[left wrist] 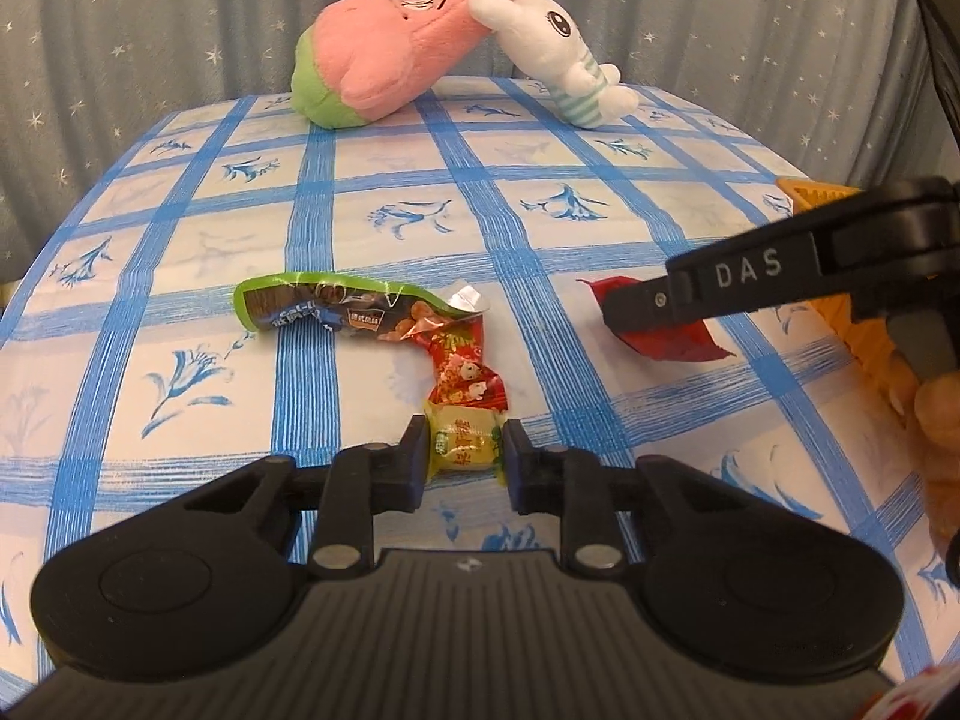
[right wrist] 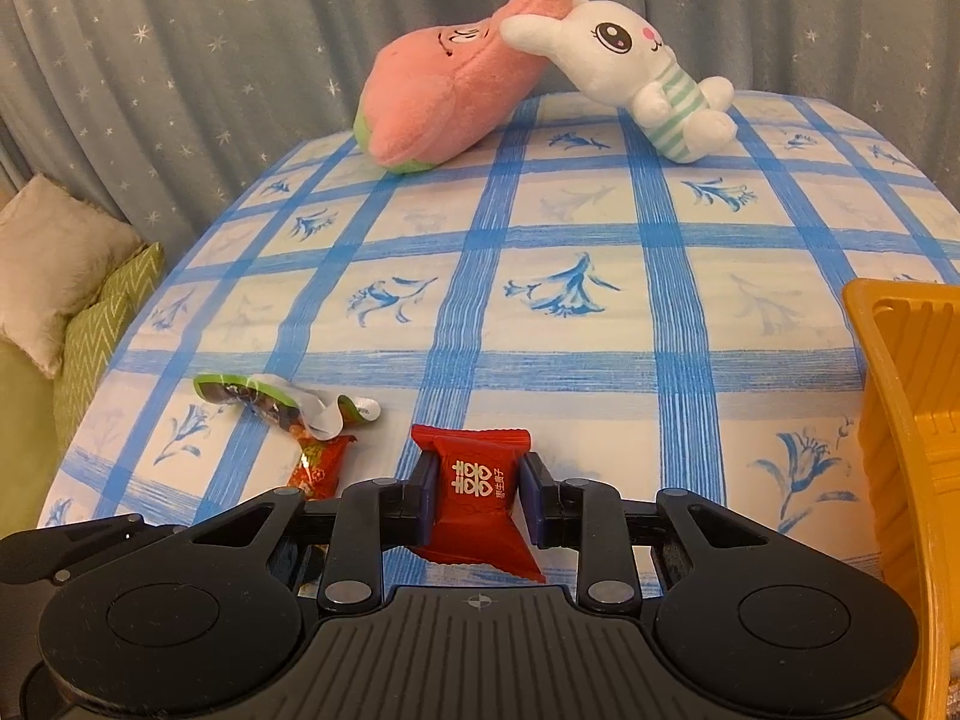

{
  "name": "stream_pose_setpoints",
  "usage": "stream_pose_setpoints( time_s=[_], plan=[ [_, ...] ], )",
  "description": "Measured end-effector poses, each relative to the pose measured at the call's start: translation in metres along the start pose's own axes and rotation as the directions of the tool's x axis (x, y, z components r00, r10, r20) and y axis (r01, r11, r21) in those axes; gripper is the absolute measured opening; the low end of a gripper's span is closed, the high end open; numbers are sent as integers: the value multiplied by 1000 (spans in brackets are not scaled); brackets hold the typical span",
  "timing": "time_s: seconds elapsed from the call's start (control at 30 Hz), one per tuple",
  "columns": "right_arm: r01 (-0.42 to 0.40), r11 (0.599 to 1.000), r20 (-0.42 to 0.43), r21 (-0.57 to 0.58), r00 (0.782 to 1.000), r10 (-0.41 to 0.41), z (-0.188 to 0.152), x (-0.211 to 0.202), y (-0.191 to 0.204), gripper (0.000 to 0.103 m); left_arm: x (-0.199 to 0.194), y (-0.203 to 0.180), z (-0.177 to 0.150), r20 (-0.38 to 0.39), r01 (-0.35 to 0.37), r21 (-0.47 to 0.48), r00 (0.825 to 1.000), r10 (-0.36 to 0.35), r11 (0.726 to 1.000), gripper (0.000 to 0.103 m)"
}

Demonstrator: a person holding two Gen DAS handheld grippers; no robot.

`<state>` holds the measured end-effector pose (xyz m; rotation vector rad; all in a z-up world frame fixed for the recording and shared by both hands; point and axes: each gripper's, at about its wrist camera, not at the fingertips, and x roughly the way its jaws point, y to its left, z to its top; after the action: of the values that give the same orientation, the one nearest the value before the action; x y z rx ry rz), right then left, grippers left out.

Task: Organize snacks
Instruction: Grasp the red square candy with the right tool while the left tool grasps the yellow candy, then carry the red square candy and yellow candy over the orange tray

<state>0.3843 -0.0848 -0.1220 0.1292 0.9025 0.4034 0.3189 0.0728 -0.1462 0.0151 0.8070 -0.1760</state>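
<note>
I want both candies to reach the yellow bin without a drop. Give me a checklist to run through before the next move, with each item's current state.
1. Left gripper closed on the yellow candy, pads on both sides: ok.
2. Right gripper shut on the red candy: ok.
3. Yellow candy free of the red-patterned candy next to it: cannot tell, their wrappers meet.
4. Yellow bin in view at the right table edge: ok.
5. Space inside the bin: cannot tell, only its wall shows.
6. Green snack packet still to sort: not ok, it lies on the tablecloth.
</note>
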Motion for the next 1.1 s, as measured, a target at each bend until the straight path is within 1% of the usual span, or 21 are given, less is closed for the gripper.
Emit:
stream_pose_setpoints(
  time_s=[0.17, 0.33, 0.53, 0.7, 0.83, 1.03, 1.1],
  plan=[
    [-5, 1000, 7, 8, 1000, 4, -3, -9, 0, 29, -9, -2, -3, 0, -22, -22, 1000, 22, 1000, 22],
    [-3, 1000, 15, -8, 1000, 3, -13, -23, 3, 29, -26, -9, -9, 0, -17, -47, 1000, 17, 999, 22],
    [-3, 1000, 22, -15, 1000, 3, -41, -54, 3, 29, -52, -17, -15, 34, -29, -40, 999, 30, 999, 22],
    [4, 1000, 57, -25, 998, -2, -62, -85, 6, 29, -78, -24, -30, 47, -29, -73, 998, 33, 997, 22],
    [10, 999, 78, -30, 997, -7, -79, -107, 8, 29, -100, -29, -41, 51, -28, -118, 998, 34, 993, 22],
    [39, 998, 98, -57, 995, -34, -107, -140, 13, 29, -134, -43, -52, 70, -30, -160, 997, 41, 987, 22],
    [51, 996, 110, -74, 993, -43, -115, -154, 16, 29, -145, -50, -54, 75, -30, -158, 996, 42, 987, 22]
  ],
)
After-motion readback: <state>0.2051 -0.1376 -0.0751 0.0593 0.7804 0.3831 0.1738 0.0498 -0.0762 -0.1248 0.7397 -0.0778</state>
